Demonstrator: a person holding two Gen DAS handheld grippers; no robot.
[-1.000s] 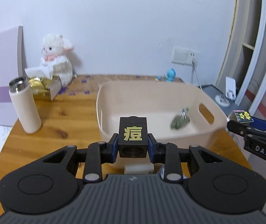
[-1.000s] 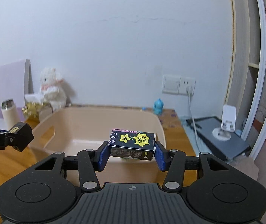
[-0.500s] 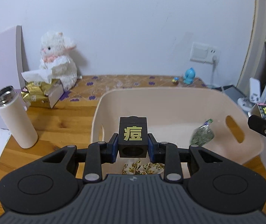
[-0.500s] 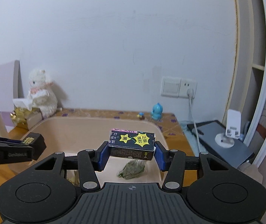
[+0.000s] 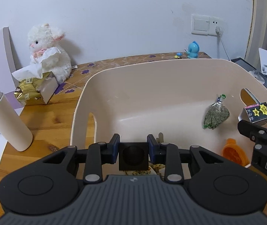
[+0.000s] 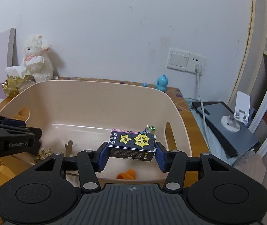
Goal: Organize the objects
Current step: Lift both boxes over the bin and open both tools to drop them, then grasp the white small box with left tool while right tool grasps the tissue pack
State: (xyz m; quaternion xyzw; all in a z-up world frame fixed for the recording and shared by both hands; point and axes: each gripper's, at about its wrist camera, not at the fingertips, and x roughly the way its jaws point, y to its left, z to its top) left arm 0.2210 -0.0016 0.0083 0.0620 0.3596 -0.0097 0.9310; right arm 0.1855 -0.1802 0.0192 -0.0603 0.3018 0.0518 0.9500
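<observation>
Both grippers are loaded and held over the beige bin (image 5: pixel 171 69).

Left gripper (image 5: pixel 133 151): jaws narrow, clamped on a black cube (image 5: pixel 133 156) with a round recess facing the camera. Cube is held over the bin's near wall, at 6 o'clock in the left wrist view. Judged rigid and light; flat side faces are gripped squarely, slip risk looks low.

Right gripper (image 6: pixel 131 154): jaws mid-width, clamped on the short ends of a small black carton (image 6: pixel 132 143) with yellow star labels. Carton is held above the bin floor, right half. Judged light cardboard, crushable; end faces are the stiffest place to hold, squeeze is best kept modest.

Already lying in the bin: green herb packet (image 5: pixel 215 115) at 3 o'clock, orange piece (image 5: pixel 233 152) at 4 o'clock, patterned wrapper (image 6: pixel 43 152) near the left wall.

Outside the bin, at 9–10 o'clock: white flask (image 5: pixel 6 121), gold tissue pack (image 5: pixel 34 91), plush lamb (image 5: pixel 49 54).

Release into the bin is judged the next step for both items; a low drop seems adequate.
</observation>
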